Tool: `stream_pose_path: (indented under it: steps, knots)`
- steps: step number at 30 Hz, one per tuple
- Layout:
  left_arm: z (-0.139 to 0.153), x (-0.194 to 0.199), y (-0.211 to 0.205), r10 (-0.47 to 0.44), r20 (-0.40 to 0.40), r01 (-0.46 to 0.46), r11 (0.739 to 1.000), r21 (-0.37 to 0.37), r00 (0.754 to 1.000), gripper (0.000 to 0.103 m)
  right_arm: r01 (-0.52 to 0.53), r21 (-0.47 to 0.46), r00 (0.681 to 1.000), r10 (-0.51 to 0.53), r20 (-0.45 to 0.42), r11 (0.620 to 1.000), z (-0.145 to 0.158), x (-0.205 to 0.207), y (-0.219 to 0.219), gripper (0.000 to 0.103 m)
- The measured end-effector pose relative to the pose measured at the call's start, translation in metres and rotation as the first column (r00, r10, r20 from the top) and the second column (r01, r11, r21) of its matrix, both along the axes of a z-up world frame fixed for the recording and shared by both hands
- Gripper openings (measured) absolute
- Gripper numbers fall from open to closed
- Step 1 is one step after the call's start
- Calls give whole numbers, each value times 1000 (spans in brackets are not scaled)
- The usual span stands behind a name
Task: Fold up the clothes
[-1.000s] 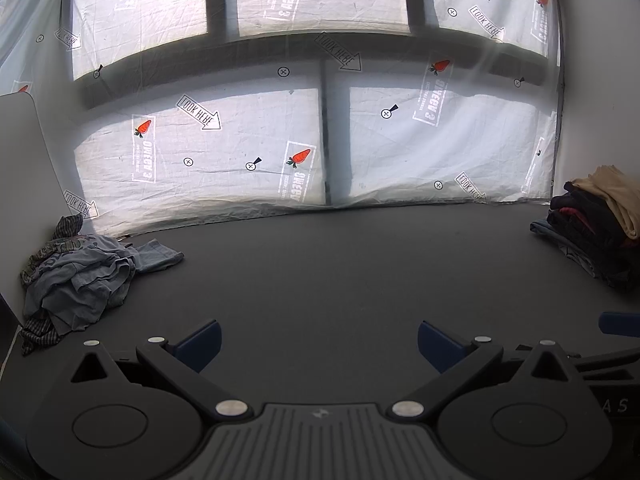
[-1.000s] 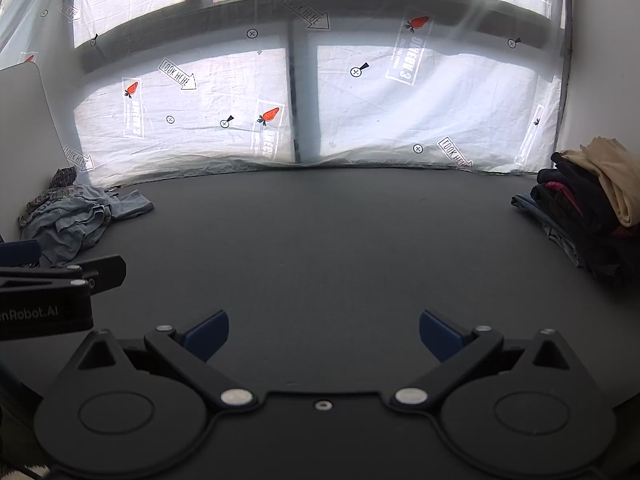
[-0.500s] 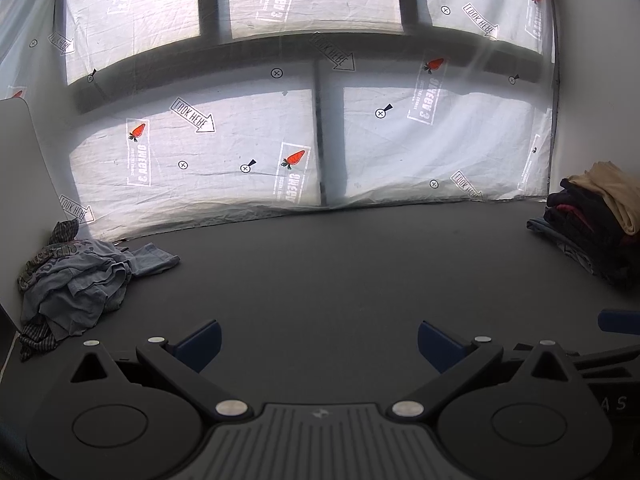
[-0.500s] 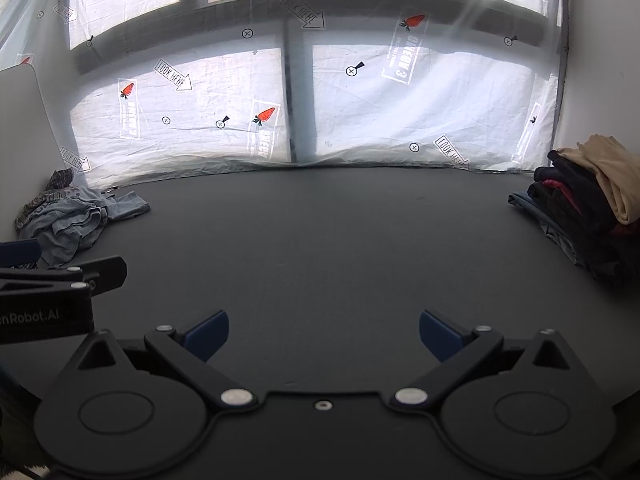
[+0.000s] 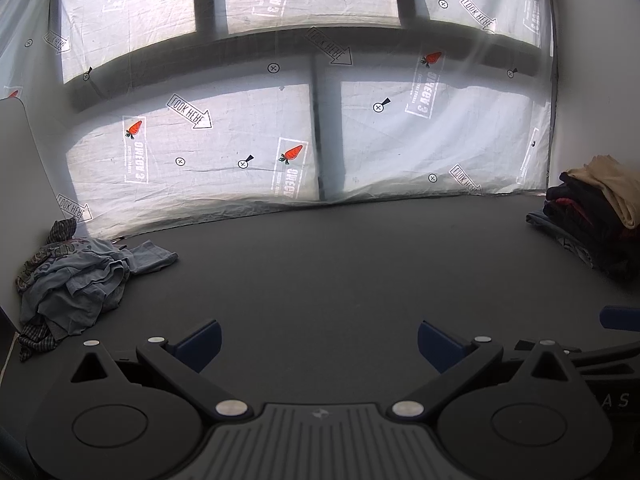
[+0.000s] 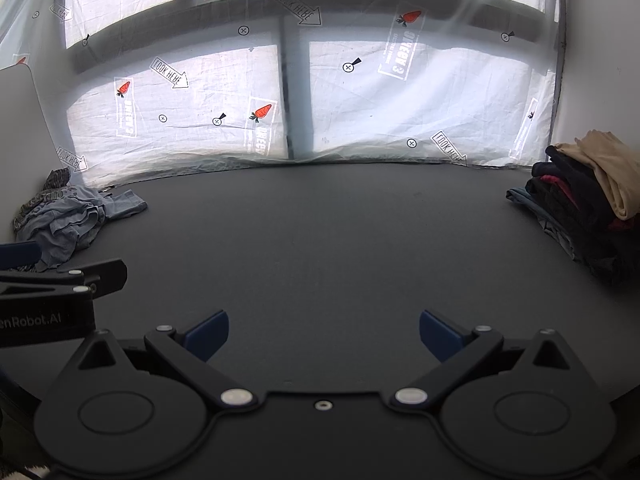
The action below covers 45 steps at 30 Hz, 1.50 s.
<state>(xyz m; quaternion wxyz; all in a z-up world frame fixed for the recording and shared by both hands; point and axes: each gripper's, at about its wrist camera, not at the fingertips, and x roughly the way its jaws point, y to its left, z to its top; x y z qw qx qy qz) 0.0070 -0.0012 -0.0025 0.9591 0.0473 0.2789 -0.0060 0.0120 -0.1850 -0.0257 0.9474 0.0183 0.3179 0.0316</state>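
A crumpled heap of grey-blue clothes (image 5: 76, 276) lies at the far left edge of the dark grey table (image 5: 340, 264), a checked garment half buried beneath it. On the far right, a stack of dark folded clothes topped by a tan one (image 6: 588, 196) is cut off by the frame. The left gripper (image 5: 318, 340) and right gripper (image 6: 324, 330) hover with fingers spread wide, holding nothing.

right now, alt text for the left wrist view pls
The open left gripper hovers over a bare dark table, holding nothing. A crumpled blue-grey clothes pile lies at the far left, a dark stack topped by a tan garment sits at the far right, and a printed white sheet covers the window behind.
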Motion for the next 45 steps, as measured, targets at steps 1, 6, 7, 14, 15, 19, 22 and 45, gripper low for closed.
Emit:
stream_pose_path:
  steps: [1,6,7,14,15,19,22,45]
  knots:
    - [0,0,-1,-3,-1,3,1000,0,1000,103,4,1,1000,-4,-2,1000,0,0,-1,103]
    - [-3,6,-4,-9,-26,8,1000,-30,1000,103,12,-6,1000,-12,-17,1000,-3,0,-7,103]
    - [-4,8,-5,-12,-31,11,999,-38,999,103,18,-10,1000,-18,-18,1000,-3,1,-9,103]
    - [-6,23,-18,7,-41,-10,998,-59,999,103,42,-80,998,-45,-37,996,-9,22,-25,103]
    - [-6,27,-18,16,-46,-19,998,-67,999,103,44,-107,998,-49,-45,993,-11,25,-25,103]
    - [-8,46,-20,65,-66,-70,994,-85,996,103,19,-264,999,-29,-34,964,-17,43,-21,103]
    - [-3,61,-25,118,-68,-122,990,-72,991,103,-4,-319,1000,-4,-24,948,-20,62,-23,103]
    - [8,141,-24,344,-145,-370,899,-236,928,103,-87,-43,992,82,-98,995,-27,193,-82,103]
